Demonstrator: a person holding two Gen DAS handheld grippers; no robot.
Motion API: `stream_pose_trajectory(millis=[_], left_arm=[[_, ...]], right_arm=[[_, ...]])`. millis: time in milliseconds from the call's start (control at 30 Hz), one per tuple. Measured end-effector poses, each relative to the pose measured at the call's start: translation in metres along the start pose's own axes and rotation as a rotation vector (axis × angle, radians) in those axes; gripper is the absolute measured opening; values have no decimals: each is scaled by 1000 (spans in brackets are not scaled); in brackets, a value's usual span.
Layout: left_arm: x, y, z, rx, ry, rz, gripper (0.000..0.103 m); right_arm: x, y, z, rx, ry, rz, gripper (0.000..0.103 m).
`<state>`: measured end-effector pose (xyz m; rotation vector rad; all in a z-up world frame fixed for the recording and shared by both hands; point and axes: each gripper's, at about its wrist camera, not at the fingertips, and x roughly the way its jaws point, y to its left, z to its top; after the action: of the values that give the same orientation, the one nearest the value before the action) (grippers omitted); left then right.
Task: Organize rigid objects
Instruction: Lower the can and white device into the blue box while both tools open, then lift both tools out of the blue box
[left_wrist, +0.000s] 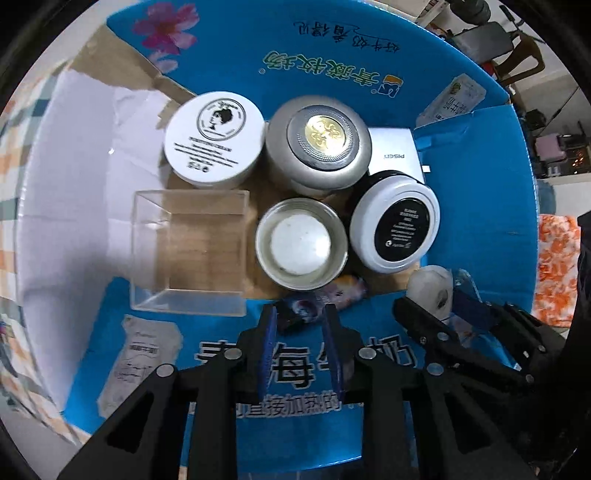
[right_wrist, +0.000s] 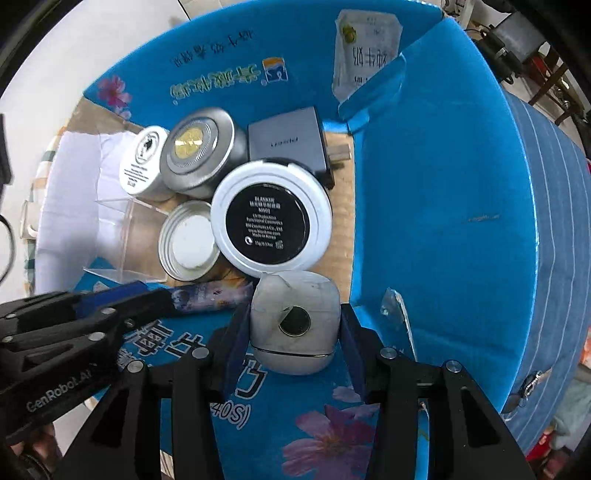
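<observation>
You are holding both tongs over the open blue cardboard box (right_wrist: 443, 206), whose flaps are standing up around a brown floor. Your right tongs (right_wrist: 293, 332) are pinching a rounded grey-white plastic case with a dark round disc on its face (right_wrist: 295, 325) — both blue pads are pressing against its sides, and the case is hanging just above the near blue flap. In the left wrist view that same case (left_wrist: 432, 291) is showing to the right of your left tongs (left_wrist: 301, 332).

Your left tongs are standing spread, with nothing between the pads; the tips are hovering just short of a thin dark packet with a purple-and-orange print (left_wrist: 332, 295), which is lying at the near edge of the box floor.

Ahead of the tongs the other things are sitting packed together. Directly ahead of the left tips, an open silver tin with a white disc inside (left_wrist: 301, 245) is resting upright; to its left, a clear square acrylic box (left_wrist: 192, 251) is standing empty. To its right, a white round compact with a black printed label (left_wrist: 397, 230) is lying tilted, touching the tin. Farther on, a white round jar with a black portrait emblem (left_wrist: 214, 136) and a silver round tin with a gold centre (left_wrist: 319, 142) are sitting side by side, and a flat grey rectangular box (left_wrist: 397, 155) is lying beyond the compact, partly under it.
</observation>
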<state>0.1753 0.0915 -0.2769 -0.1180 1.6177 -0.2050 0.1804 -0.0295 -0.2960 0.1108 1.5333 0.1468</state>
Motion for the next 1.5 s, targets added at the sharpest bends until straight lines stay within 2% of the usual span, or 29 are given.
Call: stream_pose_trajectory(millis=[100,300,433,500,533,600,667,833,1000,1200,1500], left_arm=[[-3,1,-1,10,-1,47,29],[-12,4,-10,6,-14,94,29],[-30,9,-18,5,-56,151,42],[-38,11,-21,2,-77,163,52],[-44,14,-23,-3,-92,170,57],[-53,20,-25,-11,-113,170,88],[-60,26,-26,-22,-130,160,103],[-77,26,-29,-20,-175,162,103],[-95,10,-39,-13,-230,164,103],[-130,-1,-63,-15,-316,174,103],[-183,-26,-93,33,-427,174,103]], right_arm=[[4,6,-3,2,12,-49,50],[2,8,-7,31,-1,-54,58],[-6,14,-10,40,-34,-82,69],[-13,14,-13,41,-59,-113,76],[-18,13,-9,44,-66,-124,85],[-23,8,-8,59,-74,-115,89],[-29,4,-7,68,-68,-93,91],[-58,-2,-20,43,-108,-99,92],[-92,1,-36,41,-163,-78,92],[-145,-6,-62,48,-254,-61,93],[-219,-2,-99,11,-388,-37,93]])
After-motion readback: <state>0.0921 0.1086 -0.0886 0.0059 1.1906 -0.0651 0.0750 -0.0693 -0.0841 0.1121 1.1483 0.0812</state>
